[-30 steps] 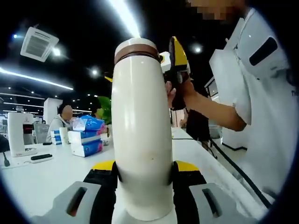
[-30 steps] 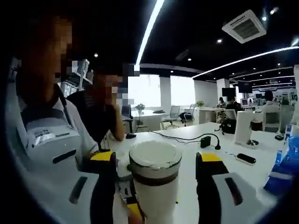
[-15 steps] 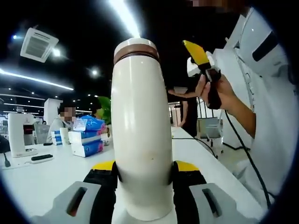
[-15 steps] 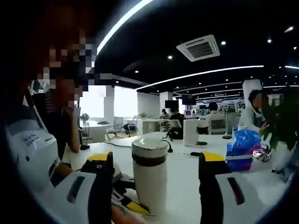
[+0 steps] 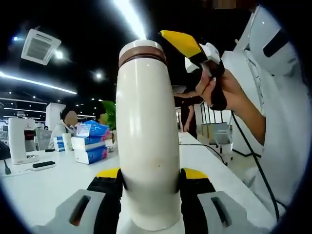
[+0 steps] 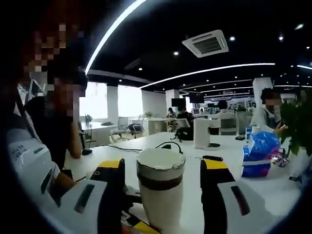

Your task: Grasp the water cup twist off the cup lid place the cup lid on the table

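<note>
A tall cream water cup stands upright between my left gripper's yellow-and-black jaws, which are shut on its lower body. Its cup lid sits on top, above a brown band. A person's hand holds my right gripper just right of the lid and slightly above it, with a yellow jaw tip pointing at it. In the right gripper view the white lid lies between my right gripper's jaws. They stand open, with a gap on each side of the lid.
The cup is above a white table. On it are blue tissue packs, a white appliance, a dark handset and a black cable. A plant and seated people are beyond. The person's torso is close on the right.
My right gripper, which had drawn back from the cup half a second ago, has come in toward the lid again, which now looks larger between its jaws. The left gripper and cup have not moved.
</note>
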### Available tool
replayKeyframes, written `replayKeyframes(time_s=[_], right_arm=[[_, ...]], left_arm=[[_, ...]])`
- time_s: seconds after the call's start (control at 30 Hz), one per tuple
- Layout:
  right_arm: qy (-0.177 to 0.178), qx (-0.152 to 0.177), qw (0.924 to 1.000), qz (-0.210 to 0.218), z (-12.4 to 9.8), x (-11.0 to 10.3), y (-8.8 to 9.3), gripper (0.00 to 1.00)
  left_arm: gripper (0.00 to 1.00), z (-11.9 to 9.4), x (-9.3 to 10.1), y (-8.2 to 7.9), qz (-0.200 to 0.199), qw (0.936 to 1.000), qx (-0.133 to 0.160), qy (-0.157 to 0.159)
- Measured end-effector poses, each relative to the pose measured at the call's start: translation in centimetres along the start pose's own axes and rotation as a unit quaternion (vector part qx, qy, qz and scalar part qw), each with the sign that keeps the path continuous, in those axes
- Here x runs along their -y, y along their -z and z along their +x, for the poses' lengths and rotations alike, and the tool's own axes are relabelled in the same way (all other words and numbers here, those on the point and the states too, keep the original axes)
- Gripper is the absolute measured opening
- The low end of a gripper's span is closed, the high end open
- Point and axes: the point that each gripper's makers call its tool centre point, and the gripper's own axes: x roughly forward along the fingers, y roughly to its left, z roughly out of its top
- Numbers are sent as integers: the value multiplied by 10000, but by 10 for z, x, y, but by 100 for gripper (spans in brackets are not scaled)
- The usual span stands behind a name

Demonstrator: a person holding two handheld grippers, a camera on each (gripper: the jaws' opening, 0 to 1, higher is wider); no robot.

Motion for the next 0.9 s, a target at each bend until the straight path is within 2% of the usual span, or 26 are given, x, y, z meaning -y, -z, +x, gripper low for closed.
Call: replayKeyframes(time_s=[0.13,0.23,0.33,0.47,0.53,0.77,0.9], right_arm=[[-36,-208,9998,14,8,0,3,61],[-92,-409,9991,33,8,-2,7,55],[-153,-456,9988,-91,4,-1,5,47],[-370,-534,9977,-179,3,-3,7,47],[-707,-502,9956,-349,2,-6,8,47],[-1692,-430,9838,-413,-2,-11,9,46],[-2348,-226,9712,-343,-3,-14,9,46]], left_arm=[[48,0,0,0,0,10000,1,1],[48,-1,1,0,2,10000,3,4],[48,-1,0,-1,-7,10000,8,11],[48,0,1,-1,-5,10000,10,14],[48,-1,2,-1,-9,10000,10,13],[48,-1,3,-1,-4,10000,16,17],[48,-1,4,-1,-18,10000,19,19]])
